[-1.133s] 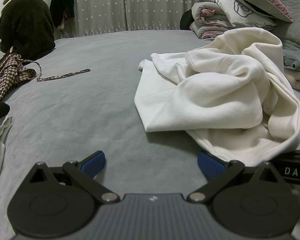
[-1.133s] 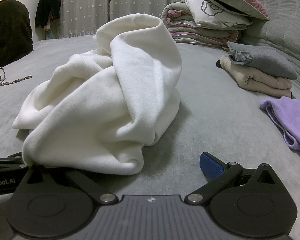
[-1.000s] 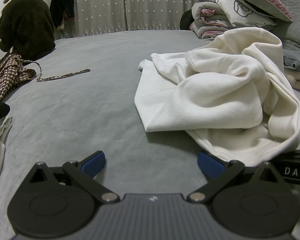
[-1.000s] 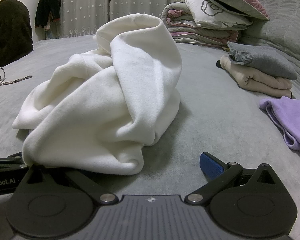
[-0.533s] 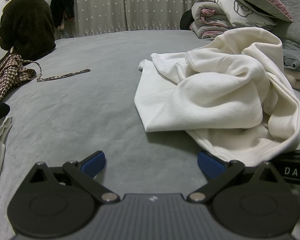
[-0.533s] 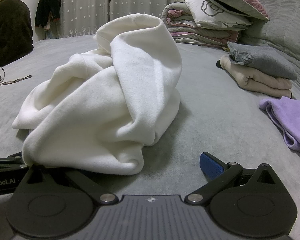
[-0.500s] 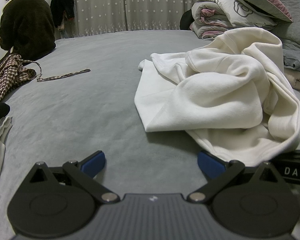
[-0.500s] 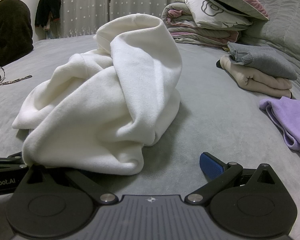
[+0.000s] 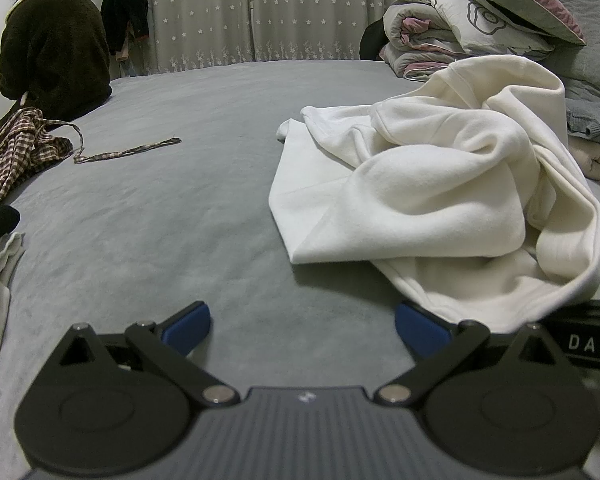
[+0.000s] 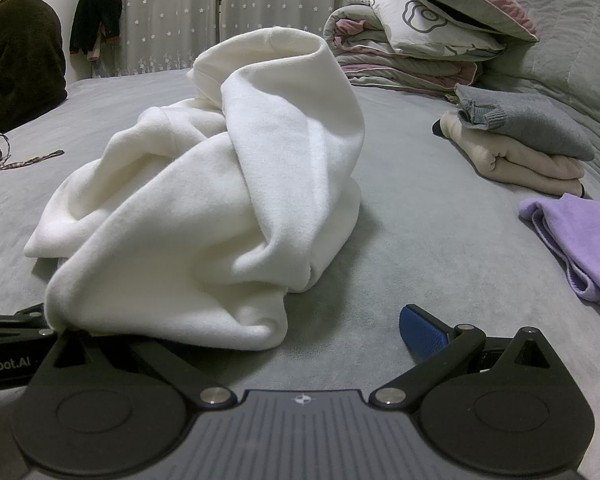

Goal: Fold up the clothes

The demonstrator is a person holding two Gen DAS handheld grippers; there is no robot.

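My left gripper (image 9: 302,322) has its fingers spread wide on nothing, low over the grey bed (image 9: 180,208). My right gripper (image 10: 260,326) looks just as wide and empty, though the white sweatshirt (image 10: 220,200) hides its left finger. The sweatshirt lies crumpled on the bed straight ahead, its near hem touching both rigs. I judge the first job is spreading it flat: I'd pinch the hem at two separated spots, single layer only, then draw apart.

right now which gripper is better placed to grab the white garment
Probably right: the white garment lies over the right gripper's left finger, between open jaws. It only brushes the left gripper's right finger.
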